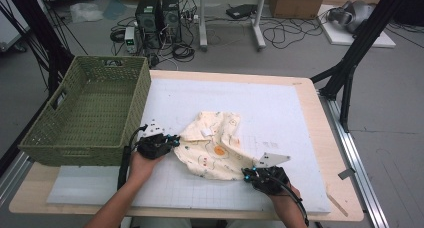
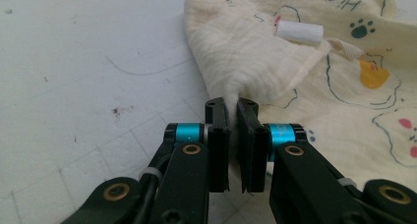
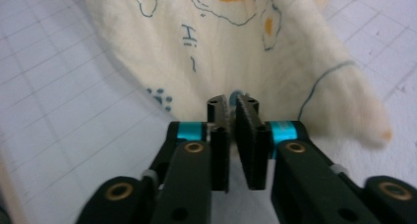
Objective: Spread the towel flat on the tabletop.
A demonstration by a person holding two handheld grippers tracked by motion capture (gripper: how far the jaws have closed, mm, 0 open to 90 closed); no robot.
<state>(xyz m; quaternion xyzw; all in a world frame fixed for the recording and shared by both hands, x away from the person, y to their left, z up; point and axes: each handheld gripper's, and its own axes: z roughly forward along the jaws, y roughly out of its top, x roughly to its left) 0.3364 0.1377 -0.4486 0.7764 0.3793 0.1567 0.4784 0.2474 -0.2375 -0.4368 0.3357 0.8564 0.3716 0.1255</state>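
Cream printed cloth (image 1: 214, 147) lies crumpled on the counter (image 1: 280, 113), stretched roughly diagonally between the two grippers. Left gripper (image 1: 172, 139) sits at the cloth's left corner, jaws pressed together on a bunched tuck of fabric; in the left gripper view (image 2: 231, 108) the cloth rises straight out from between the jaw tips and fans ahead and to the right of them. Right gripper (image 1: 247, 174) is at the near right corner; in the right gripper view (image 3: 232, 106) the jaws stand nearly together with the cloth edge at their tips. They look to be pinching a thin bit of it, though the contact is slightly blurred.

Key relation: the cloth body lies ahead of both grippers, between them, so each holds one end of the same near edge. A white rolled label (image 2: 299, 31) sits on the cloth ahead and right of the left gripper. Green woven basket (image 1: 87, 113) is to the far left of the left gripper, just beside that hand. The left hand is the nearer one to it, so any carry towards it would probably lead leftward with both corners kept taut.
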